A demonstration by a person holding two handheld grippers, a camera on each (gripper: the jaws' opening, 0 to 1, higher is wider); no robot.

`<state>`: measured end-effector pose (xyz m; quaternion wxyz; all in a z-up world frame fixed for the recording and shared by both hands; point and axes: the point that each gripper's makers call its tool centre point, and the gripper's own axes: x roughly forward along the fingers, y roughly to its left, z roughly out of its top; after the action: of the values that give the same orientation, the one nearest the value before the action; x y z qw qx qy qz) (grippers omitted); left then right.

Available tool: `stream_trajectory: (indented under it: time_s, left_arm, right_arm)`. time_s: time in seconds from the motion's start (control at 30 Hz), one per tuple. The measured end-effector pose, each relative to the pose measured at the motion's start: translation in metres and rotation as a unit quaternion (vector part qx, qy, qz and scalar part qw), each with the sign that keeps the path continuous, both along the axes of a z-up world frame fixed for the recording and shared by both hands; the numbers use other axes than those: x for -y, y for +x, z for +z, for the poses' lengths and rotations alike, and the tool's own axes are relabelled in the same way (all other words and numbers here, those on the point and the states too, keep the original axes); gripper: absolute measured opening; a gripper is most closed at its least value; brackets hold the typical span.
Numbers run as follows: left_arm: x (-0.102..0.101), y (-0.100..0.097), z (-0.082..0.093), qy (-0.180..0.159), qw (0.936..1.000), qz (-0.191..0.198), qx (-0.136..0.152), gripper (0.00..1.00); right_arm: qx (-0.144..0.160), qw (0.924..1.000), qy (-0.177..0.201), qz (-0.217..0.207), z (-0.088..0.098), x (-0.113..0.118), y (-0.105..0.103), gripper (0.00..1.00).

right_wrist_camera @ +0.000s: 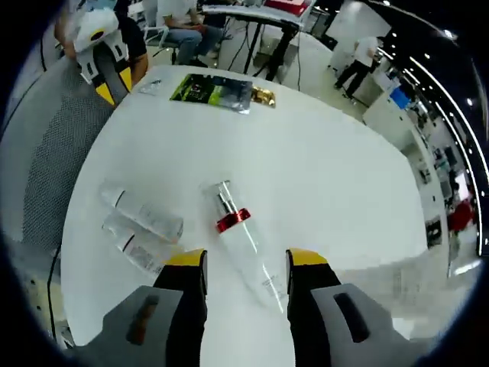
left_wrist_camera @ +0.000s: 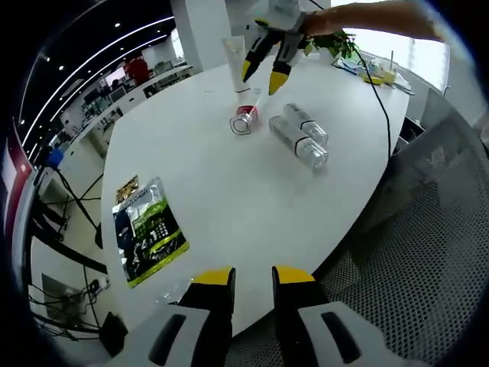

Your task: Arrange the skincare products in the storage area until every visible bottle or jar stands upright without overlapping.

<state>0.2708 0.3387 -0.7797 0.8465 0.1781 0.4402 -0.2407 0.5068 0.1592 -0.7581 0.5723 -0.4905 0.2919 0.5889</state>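
Note:
A clear bottle with a red collar (right_wrist_camera: 232, 220) lies on its side on the white table (right_wrist_camera: 328, 160); in the left gripper view this bottle (left_wrist_camera: 244, 120) is at the far side. Two pale tubes (right_wrist_camera: 141, 212) lie side by side next to it, seen as the tubes (left_wrist_camera: 299, 134) to its right. My right gripper (right_wrist_camera: 246, 261) is open, its jaws standing either side of the bottle's body and above it; the right gripper (left_wrist_camera: 263, 74) hangs over the bottle. My left gripper (left_wrist_camera: 252, 277) is open at the table's near edge, holding nothing.
A green and black packet (left_wrist_camera: 147, 232) lies flat on the table, with a small gold packet (right_wrist_camera: 263, 96) beside it. A pale tube (left_wrist_camera: 234, 52) stands behind the bottle. A mesh chair (left_wrist_camera: 428, 252) and a potted plant (left_wrist_camera: 334, 42) are at the table's edge. People sit behind the table.

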Motion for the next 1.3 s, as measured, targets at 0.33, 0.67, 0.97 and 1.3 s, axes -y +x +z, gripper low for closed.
stream_trajectory:
  time_s: [0.33, 0.67, 0.97, 1.3]
  left_arm:
    - [-0.003, 0.001, -0.001, 0.004, 1.0000, 0.009, -0.003, 0.20]
    - [-0.005, 0.001, 0.000, 0.005, 0.9999, 0.014, -0.002, 0.20]
    - [-0.006, 0.002, -0.001, 0.006, 0.9999, 0.015, -0.002, 0.20]
    - [-0.004, 0.001, 0.000, 0.006, 0.9999, 0.010, -0.001, 0.20]
  right_arm:
    - [-0.035, 0.9904, -0.106, 0.082, -0.037, 0.001, 0.006, 0.37]
    - [-0.051, 0.9817, -0.148, 0.108, -0.054, 0.006, 0.010, 0.32]
    - [-0.082, 0.9865, -0.136, 0.040, -0.055, 0.004, 0.008, 0.28]
    - [-0.071, 0.9947, -0.059, -0.046, -0.052, 0.006, 0.007, 0.25]
